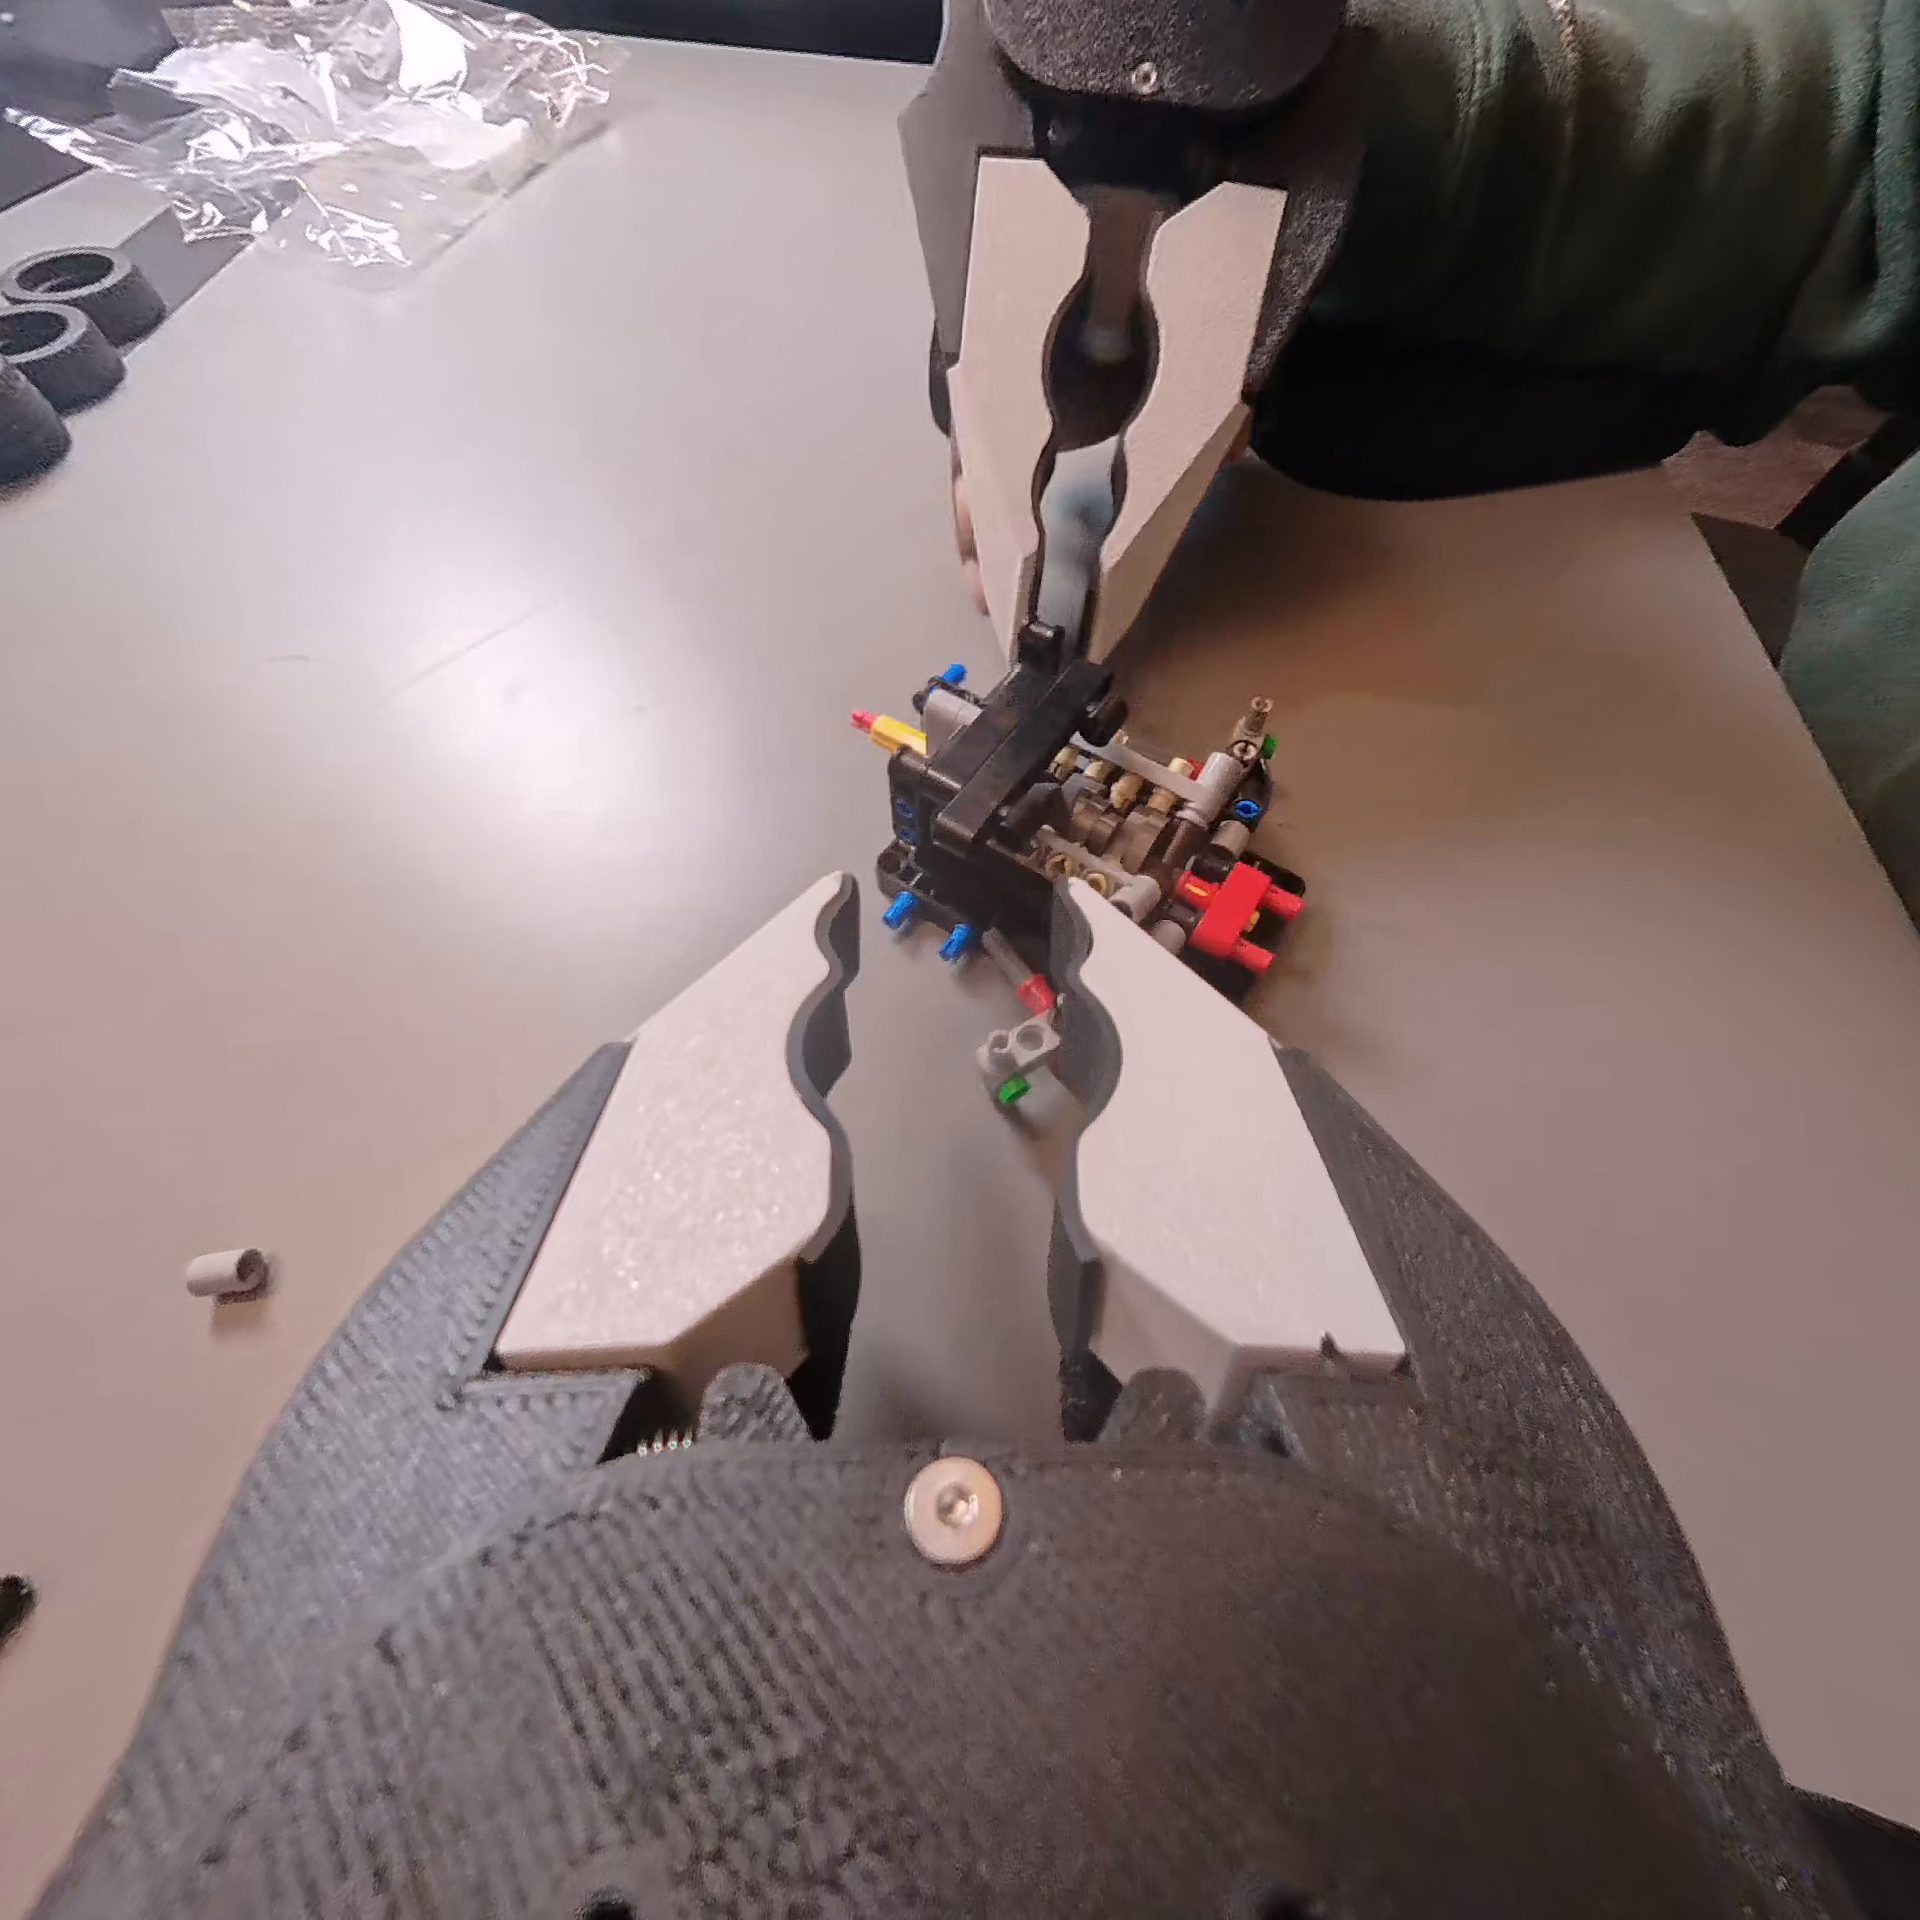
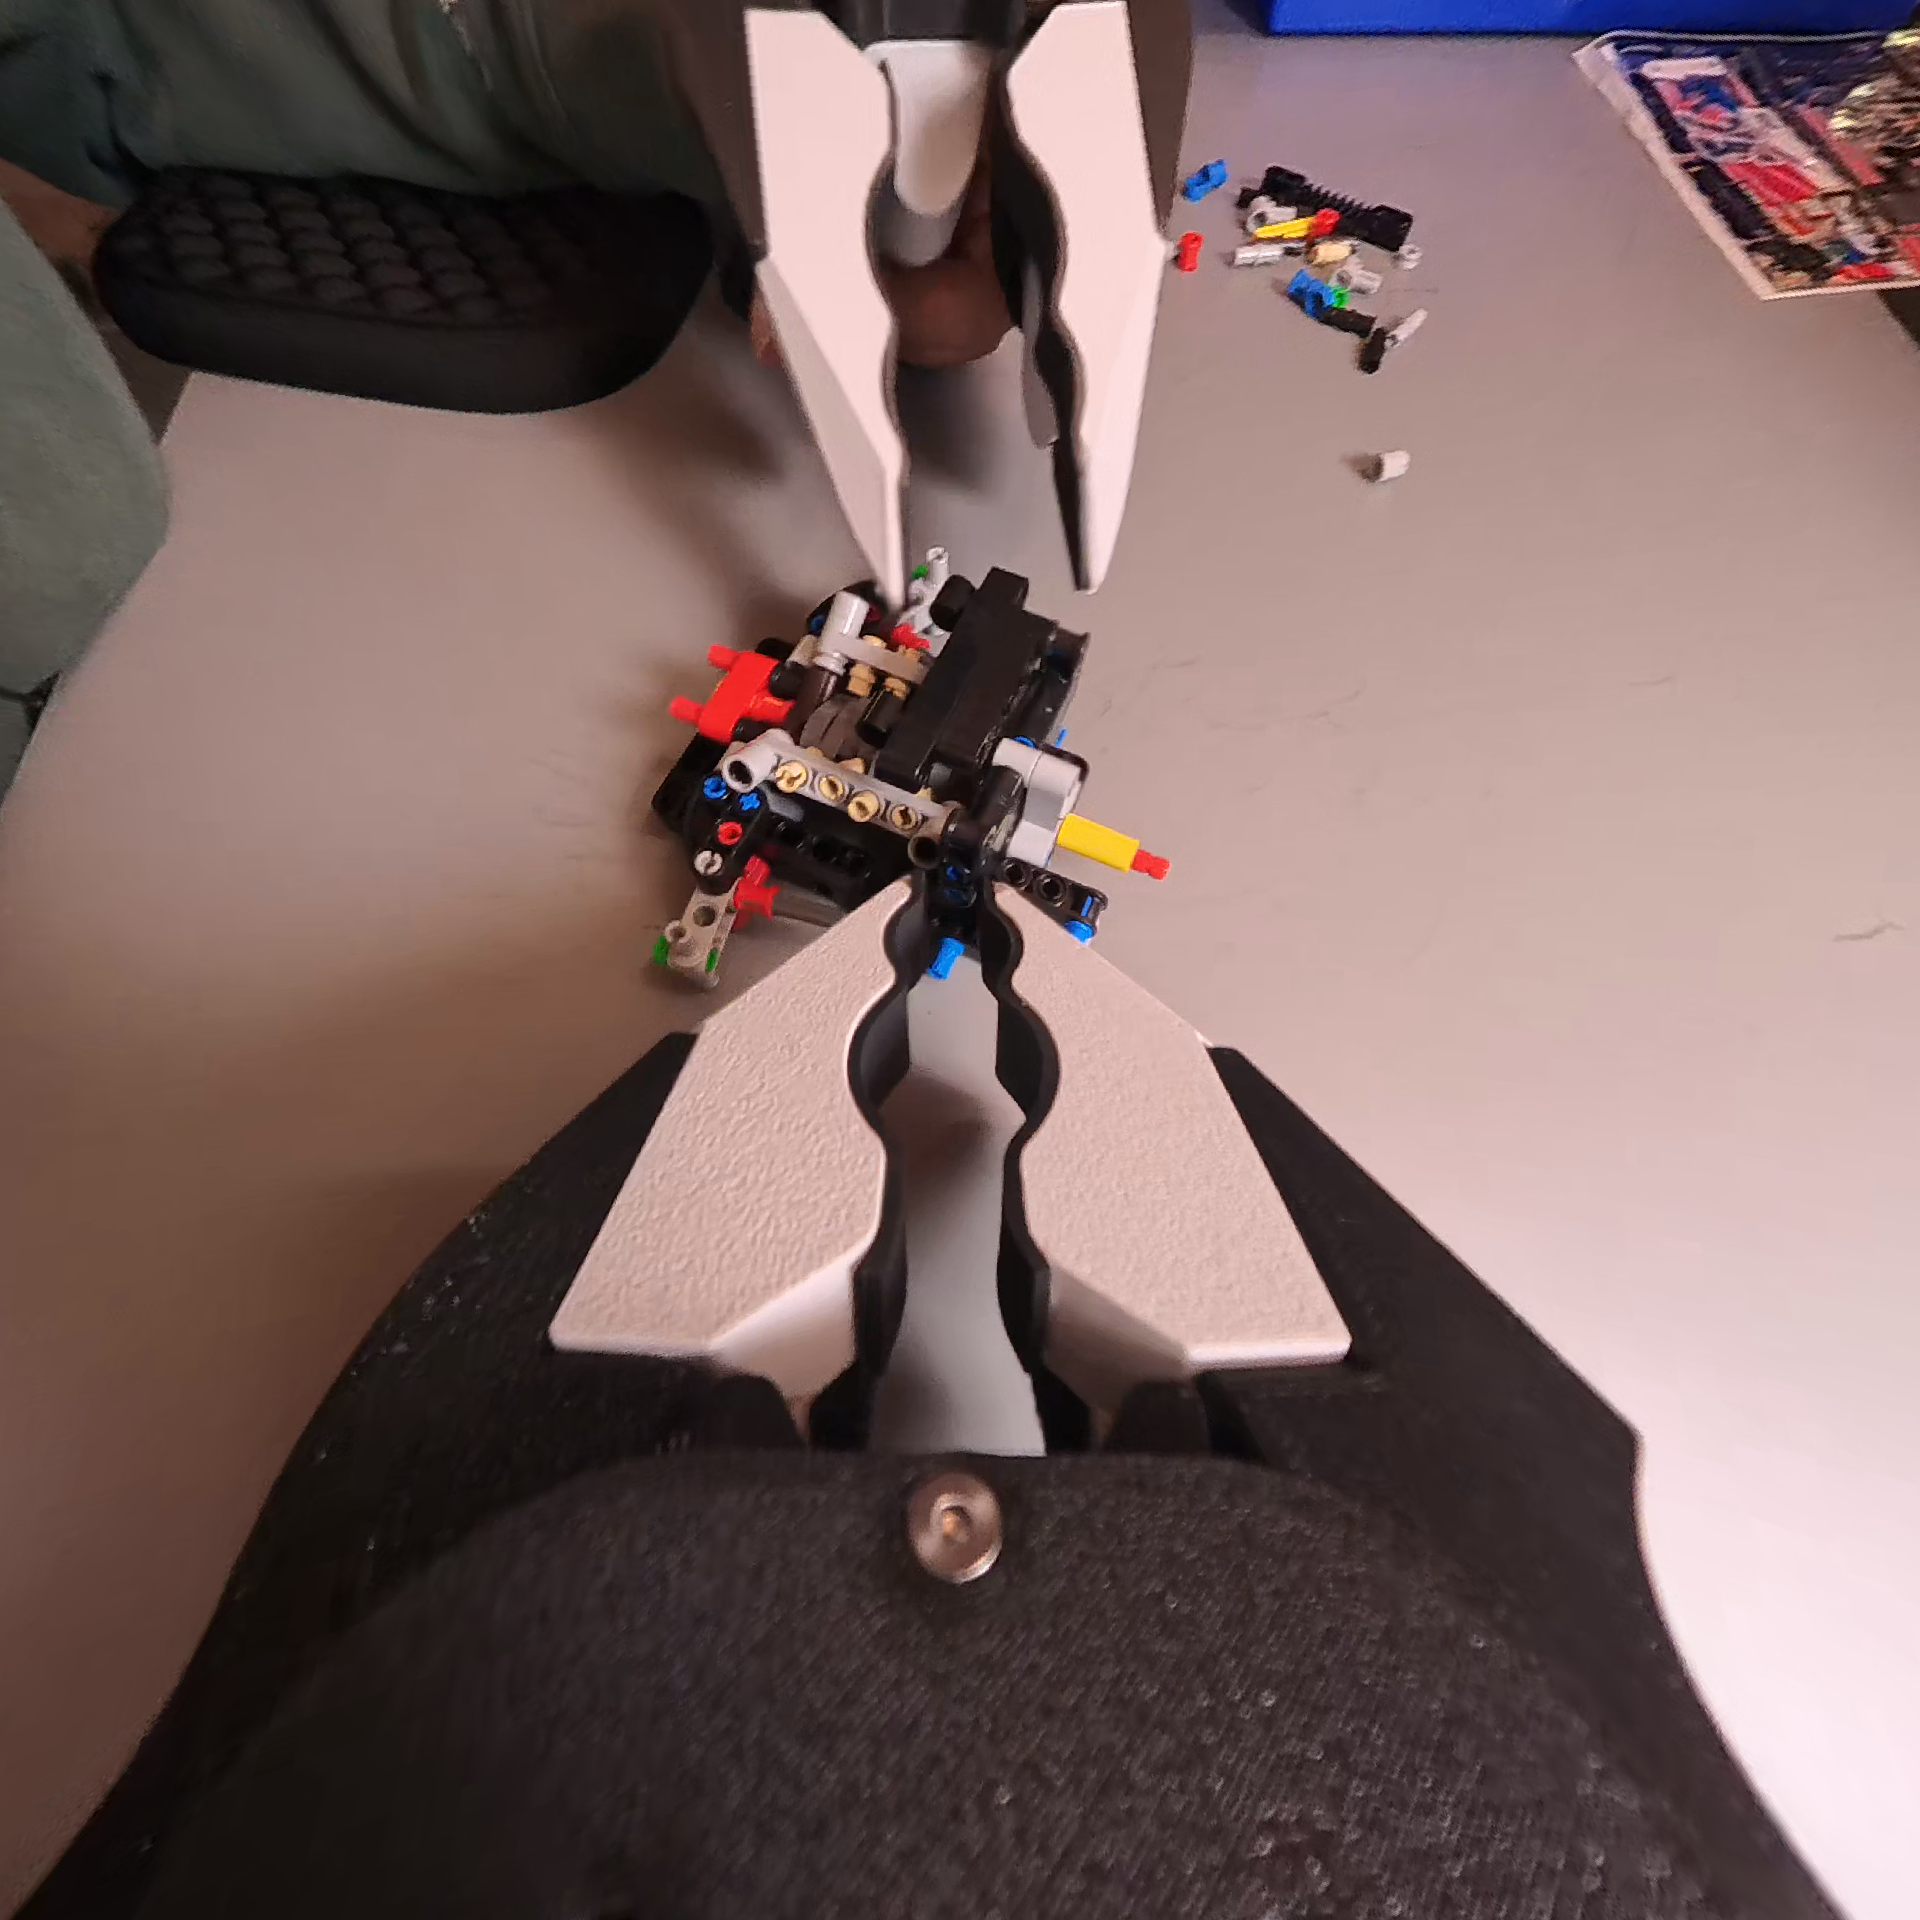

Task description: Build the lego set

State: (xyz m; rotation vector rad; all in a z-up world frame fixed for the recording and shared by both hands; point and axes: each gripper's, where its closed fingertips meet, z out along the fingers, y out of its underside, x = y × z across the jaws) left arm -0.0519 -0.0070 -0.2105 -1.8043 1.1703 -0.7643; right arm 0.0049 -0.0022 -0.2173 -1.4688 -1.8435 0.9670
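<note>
The half-built lego assembly [image 1: 997, 810], black with grey, tan, red, blue and yellow parts, lies on the grey table [image 1: 468, 727]. My left gripper [image 1: 956, 909] is open and empty, its tips just short of the assembly's near end. A small grey connector with a green pin [image 1: 1023, 1051] lies by its right finger. My right gripper [image 2: 956, 899] is shut on a black part at the assembly's [image 2: 935, 717] near edge. It shows from the far side in the left wrist view [image 1: 1049, 639]. The open left gripper [image 2: 987, 587] shows beyond the assembly.
Black tyres [image 1: 62, 312] and a crumpled clear bag [image 1: 343, 135] lie far left. A loose grey bush [image 1: 229, 1273] sits near left. A pile of loose parts [image 2: 1320, 249], a grey bush [image 2: 1387, 465] and a booklet [image 2: 1787, 156] lie far right. A person's green sleeve [image 1: 1610, 208] hangs over the table's edge. My right fingertips sit around 7 centimetres from my left ones. From the left gripper's tips to the loose grey bush [image 1: 229, 1273] is close to 12 centimetres. It is also in sight in the right wrist view [image 2: 1383, 458].
</note>
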